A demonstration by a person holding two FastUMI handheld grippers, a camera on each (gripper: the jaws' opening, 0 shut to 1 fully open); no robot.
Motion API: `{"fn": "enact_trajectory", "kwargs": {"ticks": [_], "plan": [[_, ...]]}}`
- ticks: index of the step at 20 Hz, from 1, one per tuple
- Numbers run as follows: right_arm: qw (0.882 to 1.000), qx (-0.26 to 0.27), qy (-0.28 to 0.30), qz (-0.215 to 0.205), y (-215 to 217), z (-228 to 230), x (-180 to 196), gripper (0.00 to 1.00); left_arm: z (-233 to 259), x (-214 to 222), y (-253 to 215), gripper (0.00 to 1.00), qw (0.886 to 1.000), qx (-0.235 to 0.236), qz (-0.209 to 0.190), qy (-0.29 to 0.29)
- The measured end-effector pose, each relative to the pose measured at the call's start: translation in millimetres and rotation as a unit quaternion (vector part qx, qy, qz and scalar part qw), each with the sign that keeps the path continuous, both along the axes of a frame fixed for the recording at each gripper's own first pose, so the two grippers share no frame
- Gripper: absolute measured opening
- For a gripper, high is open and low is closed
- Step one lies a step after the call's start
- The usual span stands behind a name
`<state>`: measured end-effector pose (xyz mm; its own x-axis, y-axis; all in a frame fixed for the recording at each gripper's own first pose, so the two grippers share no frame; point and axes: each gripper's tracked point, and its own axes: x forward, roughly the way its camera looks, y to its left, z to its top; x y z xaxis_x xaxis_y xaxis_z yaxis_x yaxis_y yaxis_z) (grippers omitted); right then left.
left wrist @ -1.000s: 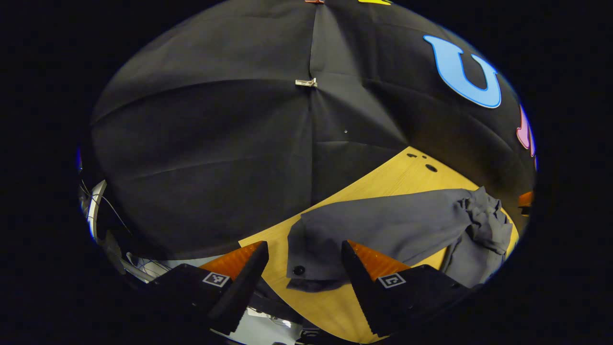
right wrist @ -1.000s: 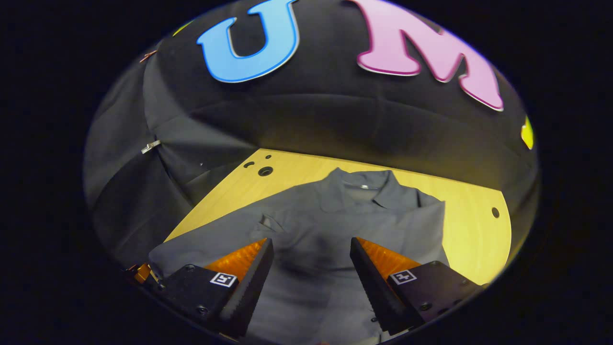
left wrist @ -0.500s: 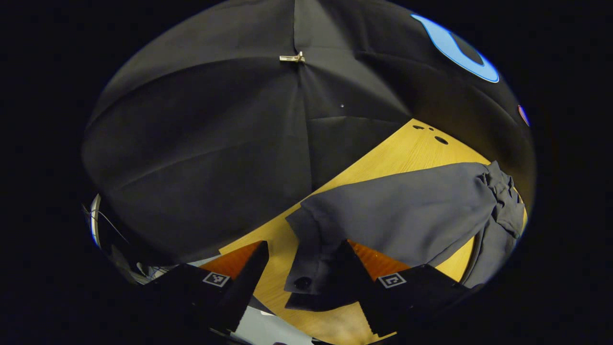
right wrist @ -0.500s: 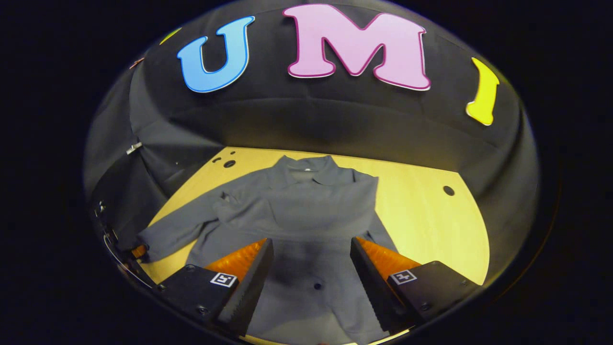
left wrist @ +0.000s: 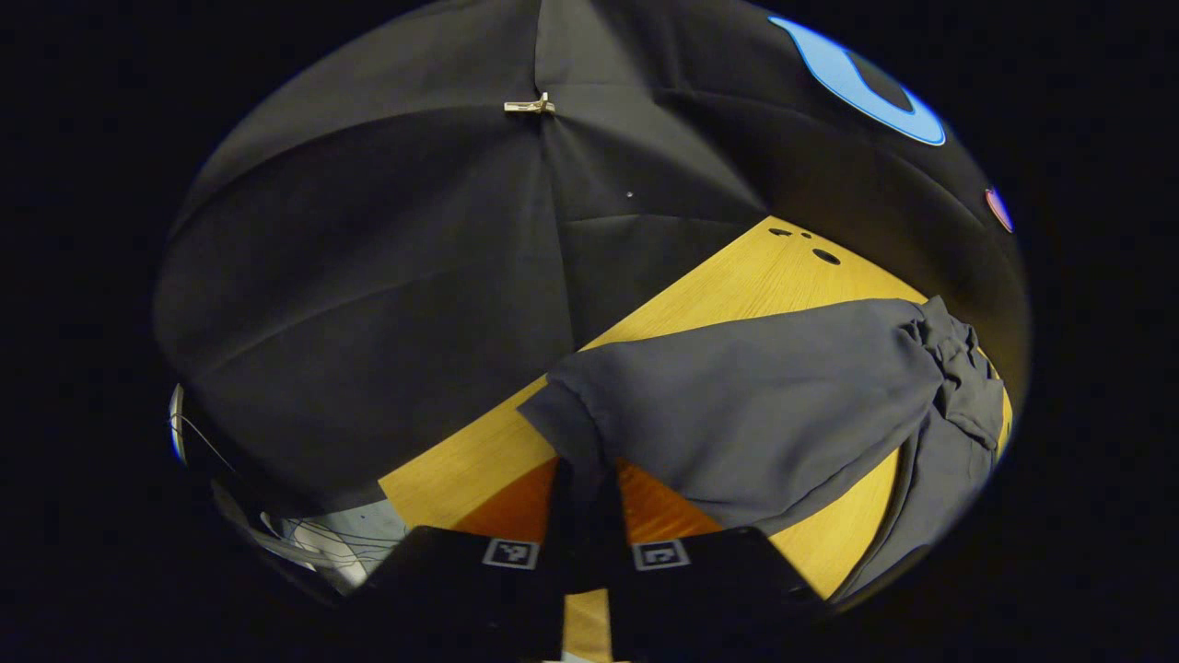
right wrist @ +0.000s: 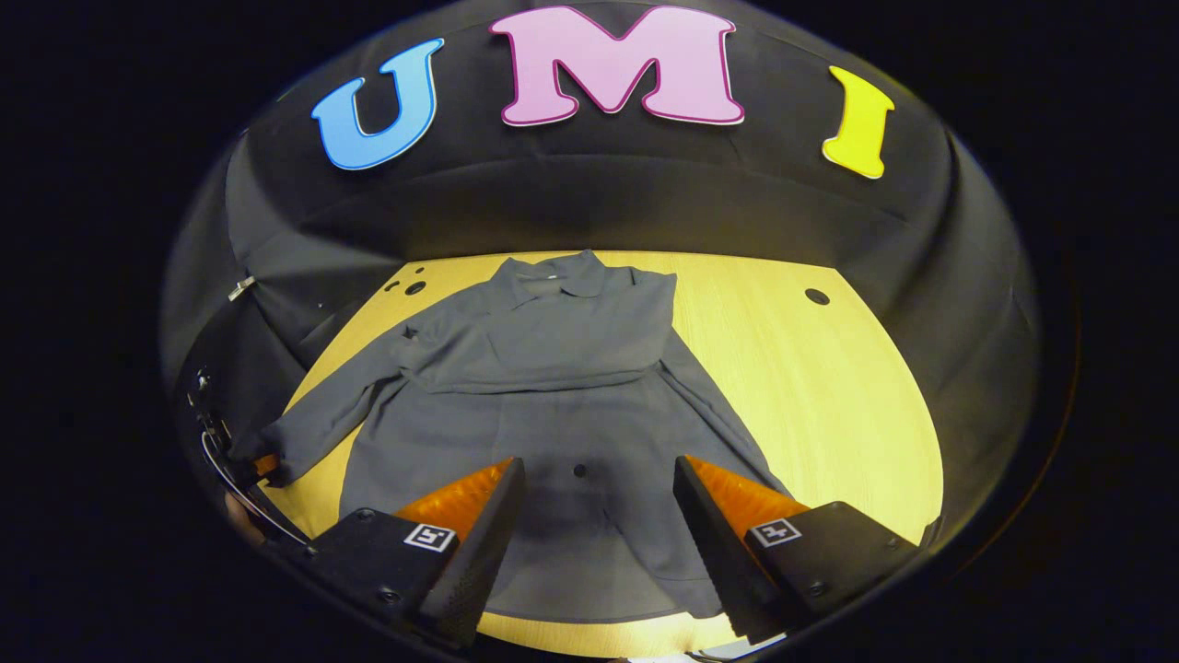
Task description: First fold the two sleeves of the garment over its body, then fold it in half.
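1. The left gripper (left wrist: pixel 584 488) is now pinching the cuff end of the left sleeve (left wrist: pixel 737 414); half a second ago its fingers were standing spread around that cuff, and they are now pressed together on the cloth.
2. The right gripper (right wrist: pixel 589 525) is keeping its fingers spread and gripping nothing, and it is pulling back above the hem, so more of the garment (right wrist: pixel 553 405) is coming into its view than before.
3. The garment is lying flat on the wooden table (right wrist: pixel 829 387), collar toward the far wall, with the right sleeve already lying across the chest.
4. Judgement: the grasp is being completed, so the left sleeve fold is ready to begin; the half fold is not yet done.
5. The square coded markers (right wrist: pixel 429 537) on the gripper bodies are showing patterns only; no brand or garment label is legible.
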<state>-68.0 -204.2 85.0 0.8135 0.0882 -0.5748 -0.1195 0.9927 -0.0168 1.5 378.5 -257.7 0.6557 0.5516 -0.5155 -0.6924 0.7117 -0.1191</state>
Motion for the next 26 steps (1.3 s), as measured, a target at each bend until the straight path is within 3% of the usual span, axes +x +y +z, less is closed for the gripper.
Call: {"fn": "enact_trajectory", "kwargs": {"ticks": [1, 2, 3, 8, 12, 13, 19, 22, 26], "plan": [[1.000, -0.001, 0.000, -0.002, -3.3, -0.4, -1.0, 0.99, 2.4, -1.2, -0.9, 0.17, 1.000, 0.001, -0.001, -0.001], [1.000, 0.000, -0.001, -0.005, -7.4, -0.2, -0.9, 0.99, 1.6, 1.0, -1.6, 0.07, 1.000, -0.004, -0.004, 0.001], [1.000, 0.001, -0.001, -0.008, -12.3, -0.3, -1.6, 0.99, 4.1, 3.0, -2.5, 0.06, 1.000, -0.009, -0.006, 0.000], [1.000, 0.012, 0.006, -0.020, -34.0, -6.1, 5.5, 0.99, 43.9, 14.5, -4.6, 0.05, 0.999, -0.006, 0.009, -0.035], [1.000, 0.016, 0.008, -0.026, -61.3, -10.0, 12.7, 0.99, 102.3, 38.7, -34.3, 0.05, 0.997, 0.016, -0.017, -0.071], [0.999, 0.016, 0.010, -0.027, -68.8, -11.2, 13.7, 0.99, 119.2, 47.8, -45.0, 0.02, 0.996, 0.024, -0.027, -0.083], [0.998, 0.029, 0.019, -0.049, -108.8, -24.9, 17.6, 0.99, 210.9, 121.7, -141.3, 0.05, 0.976, 0.037, -0.123, -0.173], [0.996, 0.050, 0.031, -0.067, -126.5, -37.6, 15.4, 0.99, 233.3, 157.3, -201.4, 0.05, 0.965, 0.042, -0.186, -0.182], [0.993, 0.070, 0.042, -0.090, -146.4, -56.9, 11.2, 0.99, 241.0, 204.3, -291.6, 0.02, 0.948, 0.005, -0.253, -0.193]]}}
